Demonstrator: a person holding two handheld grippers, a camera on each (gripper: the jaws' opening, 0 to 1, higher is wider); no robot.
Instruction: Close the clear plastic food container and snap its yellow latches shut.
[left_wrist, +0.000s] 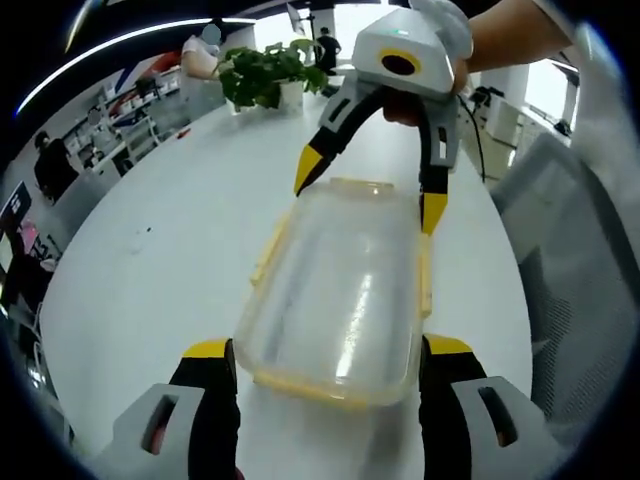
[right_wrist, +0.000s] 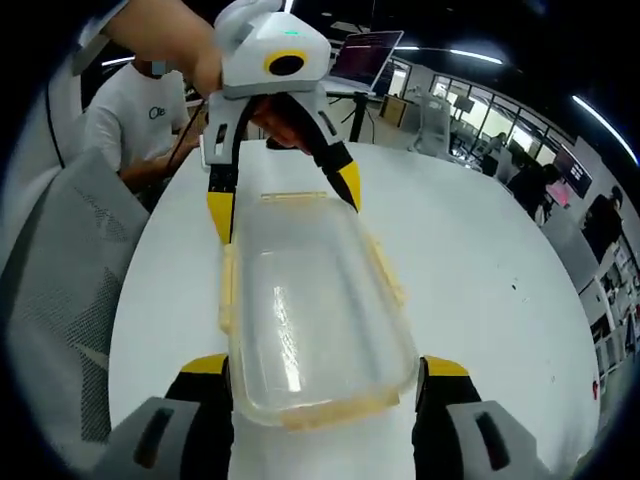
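Left gripper view: clear container lies lid-on on white desk, left gripper spread wide, jaws flanking its near end, contact unclear. Right gripper opposite, released, tips at far corners. Potted plant behind.

Right gripper view: same container between own yellow-tipped jaws, yellow latches flared outward. Grey chair beside desk.

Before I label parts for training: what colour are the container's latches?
Yellow latches on the container; right gripper view.

No readable text; white shirt logo too blurred.
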